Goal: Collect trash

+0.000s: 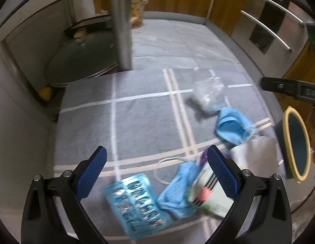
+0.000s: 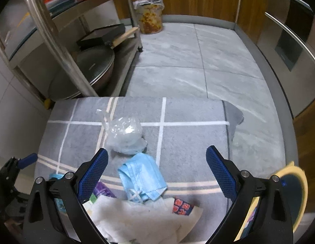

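Trash lies on a grey mat with white lines (image 1: 141, 122). My left gripper (image 1: 156, 148) is open above a shiny blue blister sheet (image 1: 135, 205), a crumpled blue face mask (image 1: 175, 195) and a white striped carton (image 1: 208, 195). My right gripper (image 2: 157, 149) is open over a second blue mask (image 2: 141, 174), with a clear plastic bag (image 2: 124, 136) just beyond it. A white paper towel (image 2: 137, 217), a red patterned wrapper (image 2: 182, 205) and a purple pack (image 2: 102, 191) lie below the fingers. A dark, yellow-rimmed bin (image 1: 295, 144) hangs at the mat's right side.
A steel rack (image 2: 61, 40) with lidded pans (image 2: 90, 69) stands at the left of the mat. A lined waste bucket (image 2: 150, 14) sits by the wooden back wall. Steel drawer fronts (image 2: 289, 46) line the right. Grey floor tiles (image 2: 198, 61) lie beyond the mat.
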`<state>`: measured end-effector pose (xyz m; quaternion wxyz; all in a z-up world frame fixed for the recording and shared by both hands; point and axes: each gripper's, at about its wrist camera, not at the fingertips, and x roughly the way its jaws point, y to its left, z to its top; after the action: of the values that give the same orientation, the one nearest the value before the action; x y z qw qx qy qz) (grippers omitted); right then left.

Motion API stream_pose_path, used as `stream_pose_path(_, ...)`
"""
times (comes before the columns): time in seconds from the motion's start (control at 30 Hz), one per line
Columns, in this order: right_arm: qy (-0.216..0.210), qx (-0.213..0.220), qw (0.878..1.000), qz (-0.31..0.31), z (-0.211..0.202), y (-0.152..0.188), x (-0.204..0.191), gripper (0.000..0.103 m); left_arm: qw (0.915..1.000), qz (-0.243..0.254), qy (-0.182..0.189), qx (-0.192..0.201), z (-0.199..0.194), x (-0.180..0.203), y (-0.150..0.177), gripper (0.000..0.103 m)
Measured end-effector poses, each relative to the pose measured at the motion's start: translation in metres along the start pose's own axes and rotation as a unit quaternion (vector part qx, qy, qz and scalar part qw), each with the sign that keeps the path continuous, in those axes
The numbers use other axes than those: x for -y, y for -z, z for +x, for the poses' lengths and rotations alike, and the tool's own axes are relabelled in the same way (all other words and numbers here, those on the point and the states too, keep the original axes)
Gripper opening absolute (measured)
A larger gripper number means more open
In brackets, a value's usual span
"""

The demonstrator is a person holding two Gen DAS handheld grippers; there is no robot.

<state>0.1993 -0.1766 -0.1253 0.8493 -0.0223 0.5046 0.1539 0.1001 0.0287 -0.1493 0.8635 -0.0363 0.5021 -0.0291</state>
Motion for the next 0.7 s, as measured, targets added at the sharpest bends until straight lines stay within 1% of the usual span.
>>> stream_pose_path(0.07, -0.003, 0.0, 1.0, -0.006, 0.005, -0.002, -0.002, 0.095, 0.9998, 0.01, 0.016, 0.002, 0.002, 0.008, -0.004, 0.097)
stream_pose_path(0.17, -0.01, -0.003, 1.0, -0.008, 0.013, -0.005, -0.001, 0.094, 0.9993, 0.037, 0.004, 0.004, 0.007, 0.017, -0.009, 0.097)
stream_pose_path(0.2, -0.011, -0.004, 1.0, -0.009, 0.016, -0.006, 0.0, 0.094, 0.9993, 0.039, 0.001, 0.002, 0.009, 0.016, -0.011, 0.097)
stream_pose_path(0.27, -0.016, -0.007, 1.0, -0.011, 0.022, -0.009, 0.0, 0.092, 0.9997, 0.025, 0.006, 0.002, 0.012, 0.012, -0.016, 0.096)
stream_pose_path(0.37, -0.026, -0.012, 1.0, -0.011, 0.035, -0.015, -0.002, 0.087, 0.9999, 0.013, 0.007, -0.003, 0.018, 0.005, -0.021, 0.096)
stream_pose_path(0.47, -0.04, -0.023, 0.999, -0.015, 0.052, -0.019, -0.01, 0.08, 0.9998, 0.018, 0.001, -0.012, 0.025, 0.004, -0.021, 0.096)
stream_pose_path(0.53, -0.04, -0.034, 0.998, -0.029, 0.066, -0.02, -0.019, 0.073, 0.9996, 0.024, 0.0, -0.014, 0.028, 0.005, -0.021, 0.096)
stream_pose_path(0.6, -0.04, -0.043, 0.997, -0.041, 0.076, -0.02, -0.026, 0.07, 0.9995, 0.029, -0.001, -0.016, 0.029, 0.006, -0.021, 0.096)
stream_pose_path(0.67, -0.047, -0.048, 0.997, -0.04, 0.084, -0.021, -0.028, 0.069, 0.9994, 0.03, 0.0, -0.018, 0.031, 0.005, -0.021, 0.096)
stream_pose_path(0.7, -0.052, -0.052, 0.997, -0.035, 0.089, -0.021, -0.028, 0.066, 0.9994, 0.031, 0.0, -0.019, 0.032, 0.006, -0.021, 0.096)
